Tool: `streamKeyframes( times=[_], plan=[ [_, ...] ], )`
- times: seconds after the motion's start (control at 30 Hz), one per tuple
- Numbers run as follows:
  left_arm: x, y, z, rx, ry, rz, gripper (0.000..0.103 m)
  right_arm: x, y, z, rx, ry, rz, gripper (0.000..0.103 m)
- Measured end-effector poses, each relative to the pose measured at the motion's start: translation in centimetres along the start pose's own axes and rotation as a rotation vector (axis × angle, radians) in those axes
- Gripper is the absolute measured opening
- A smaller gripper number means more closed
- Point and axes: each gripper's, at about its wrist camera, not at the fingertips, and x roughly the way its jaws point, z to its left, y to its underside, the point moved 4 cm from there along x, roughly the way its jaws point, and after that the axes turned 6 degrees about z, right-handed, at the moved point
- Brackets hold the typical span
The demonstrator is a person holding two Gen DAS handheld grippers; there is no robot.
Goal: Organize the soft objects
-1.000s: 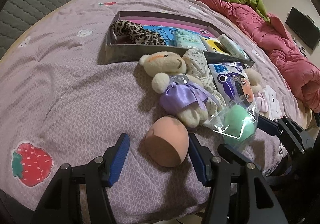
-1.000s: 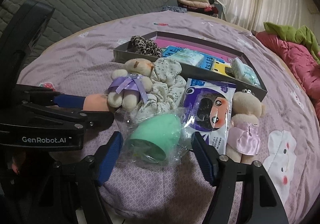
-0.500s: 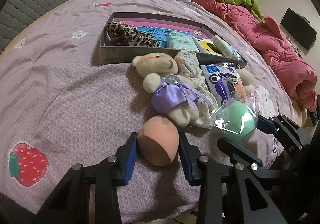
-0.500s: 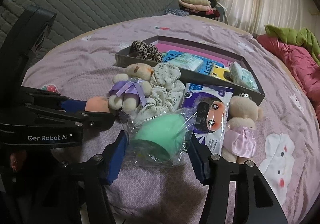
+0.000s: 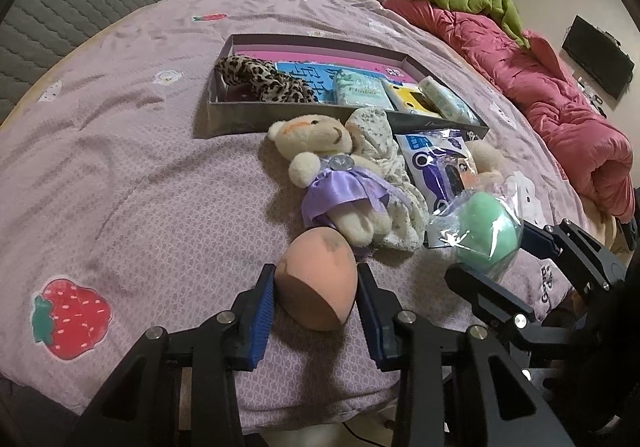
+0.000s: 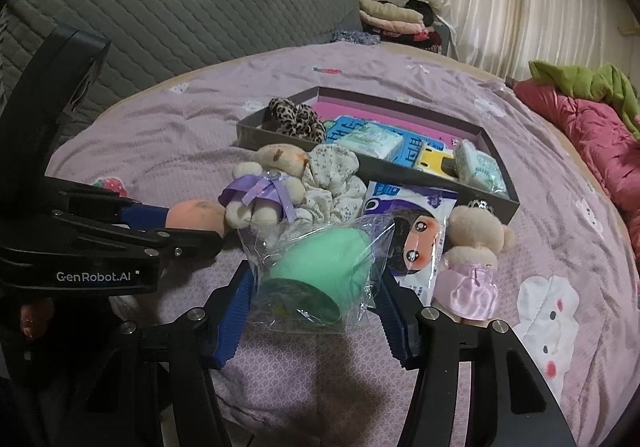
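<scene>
Lilac bedding covers the bed [image 5: 120, 175] on which everything lies, with a pink quilt [image 5: 560, 99] bunched along its far side. Near the middle sits the grey tray [image 5: 256, 119], and it is already partly filled — a leopard-print scrunchie [image 5: 264, 81], tissue packs [image 5: 360, 89] and a yellow packet [image 5: 408, 99] rest inside it. That much of the sorting looks done.

Several soft things lie outside the tray, just in front of its near wall: a teddy in a purple dress [image 5: 336, 183], touching a floral scrunchie [image 5: 384, 151]; a blue wipes packet [image 6: 408, 231]; and a smaller teddy in a pink dress [image 6: 472, 263] beside it.

Two smaller items are in hand. The left gripper [image 5: 316, 307] has just been closing, and its blue fingers [image 5: 262, 315] now pinch the peach sponge [image 5: 318, 279] on both sides, the sponge low over the bedding. The right gripper [image 6: 316, 307] has likewise narrowed, its fingers [image 6: 234, 319] pressing the crinkled bag around the green sponge [image 6: 320, 275].

Judging from this, the task is roughly midway — both sponges are gripped but not yet in the tray, and the two teddies, the floral scrunchie and the wipes packet are untouched.
</scene>
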Motion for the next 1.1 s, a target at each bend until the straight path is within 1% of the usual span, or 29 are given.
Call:
streamKeyframes(
  times=[0.1,0.67,0.93,1.1],
  plan=[
    [-0.4,0.0,0.0,0.004,-0.020,-0.007,0.039,-0.5,-0.1,-0.2,0.006,0.001,-0.014,0.060],
    [-2.9,-0.4,0.3,-0.014,-0.062,-0.051,0.039,-2.5,-0.6,-2.4,0.069,0.018,-0.079,0.060],
    [-4.6,-1.2,-0.2,-0.015,-0.064,-0.097,0.039,-3.5,-1.0,-2.6,0.056,0.042,-0.121,0.060],
    [-5.0,-1.8,-0.8,-0.011,-0.067,-0.111,0.039,-3.8,-1.2,-2.6,0.046,0.057,-0.136,0.060]
  ],
)
